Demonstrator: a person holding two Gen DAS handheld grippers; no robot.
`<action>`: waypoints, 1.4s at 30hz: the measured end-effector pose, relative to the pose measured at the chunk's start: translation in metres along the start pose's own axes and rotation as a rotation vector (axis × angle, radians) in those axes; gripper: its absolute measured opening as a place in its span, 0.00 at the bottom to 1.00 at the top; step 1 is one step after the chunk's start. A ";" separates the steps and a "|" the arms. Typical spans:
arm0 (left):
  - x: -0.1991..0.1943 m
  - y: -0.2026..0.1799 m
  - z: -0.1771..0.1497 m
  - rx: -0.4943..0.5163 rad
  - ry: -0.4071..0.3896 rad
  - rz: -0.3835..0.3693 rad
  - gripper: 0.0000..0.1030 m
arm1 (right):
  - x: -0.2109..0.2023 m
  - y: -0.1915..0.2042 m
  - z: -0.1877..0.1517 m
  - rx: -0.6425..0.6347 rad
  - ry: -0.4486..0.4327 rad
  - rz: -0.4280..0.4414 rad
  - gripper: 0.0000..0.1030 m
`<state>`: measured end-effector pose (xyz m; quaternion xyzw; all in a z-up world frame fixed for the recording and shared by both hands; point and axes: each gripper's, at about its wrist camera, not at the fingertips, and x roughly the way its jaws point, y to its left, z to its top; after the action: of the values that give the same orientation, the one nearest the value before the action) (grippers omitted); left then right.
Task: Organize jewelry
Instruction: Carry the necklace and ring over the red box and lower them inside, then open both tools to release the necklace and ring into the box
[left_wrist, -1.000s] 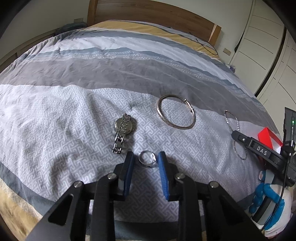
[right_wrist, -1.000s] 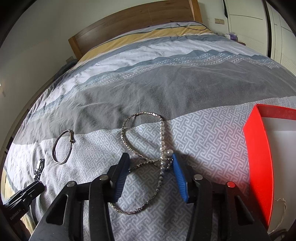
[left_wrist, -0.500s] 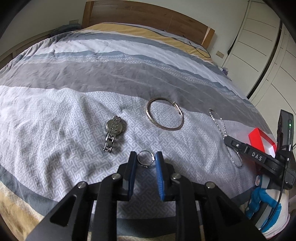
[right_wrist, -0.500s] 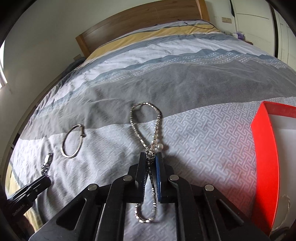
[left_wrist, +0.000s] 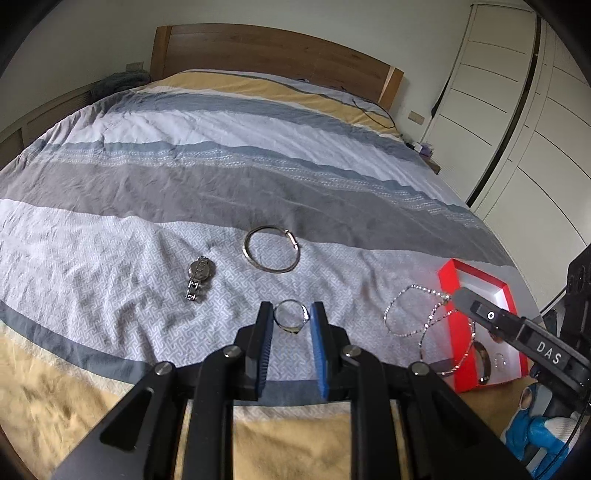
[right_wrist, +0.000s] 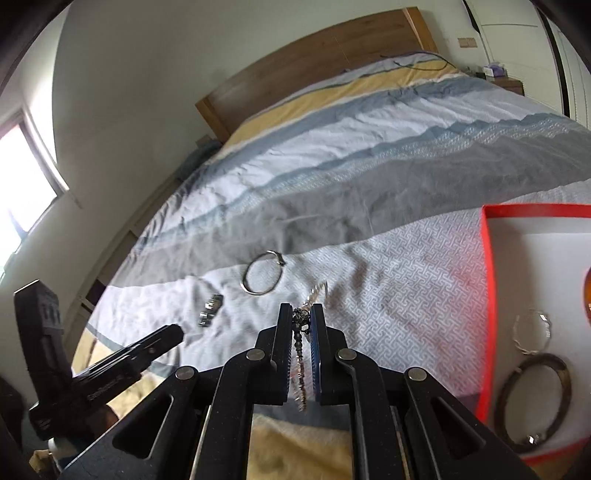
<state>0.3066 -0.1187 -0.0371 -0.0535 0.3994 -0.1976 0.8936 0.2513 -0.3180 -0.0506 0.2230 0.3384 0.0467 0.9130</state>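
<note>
Since the red box is the biggest thing on the bed & has stiff walls, it looks like the home for all the shiny bits; a few hoops lie inside it already.

Next in size is the bead chain. It is light, floppy & swings, so it's best held at one bunch of links, w/ the rest hanging free. The right gripper does just that: jaws pressed nearly together, pinching the chain near its top. The chain hangs in the air just beside the box's near wall.

The bangle is a stiff hoop w/ a clasp, flat on the bed. Best to grab it across the rim. The watch near it is prob heavier, w/ a loose link band.

Smallest is the ring. Hard, tiny, slippery, easy to drop. The left gripper pinches it by its sides, jaws a little apart w/ the ring between.

Vs. a sec ago: the ring was on the bed w/ the jaws wide round it; now it's gripped & up off the cover. The chain lay in a heap w/ the right jaws wide; now they are shut on it & it dangles near the box.
</note>
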 end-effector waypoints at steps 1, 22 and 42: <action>-0.004 -0.007 0.001 0.006 -0.004 -0.005 0.18 | -0.011 0.001 0.002 0.000 -0.012 0.006 0.09; 0.042 -0.220 -0.009 0.265 0.060 -0.229 0.18 | -0.125 -0.120 0.032 0.011 -0.215 -0.230 0.09; 0.138 -0.273 -0.044 0.427 0.159 -0.143 0.18 | -0.058 -0.201 0.017 0.087 -0.055 -0.275 0.09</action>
<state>0.2724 -0.4209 -0.0930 0.1244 0.4128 -0.3439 0.8341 0.2046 -0.5179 -0.0931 0.2153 0.3424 -0.0996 0.9091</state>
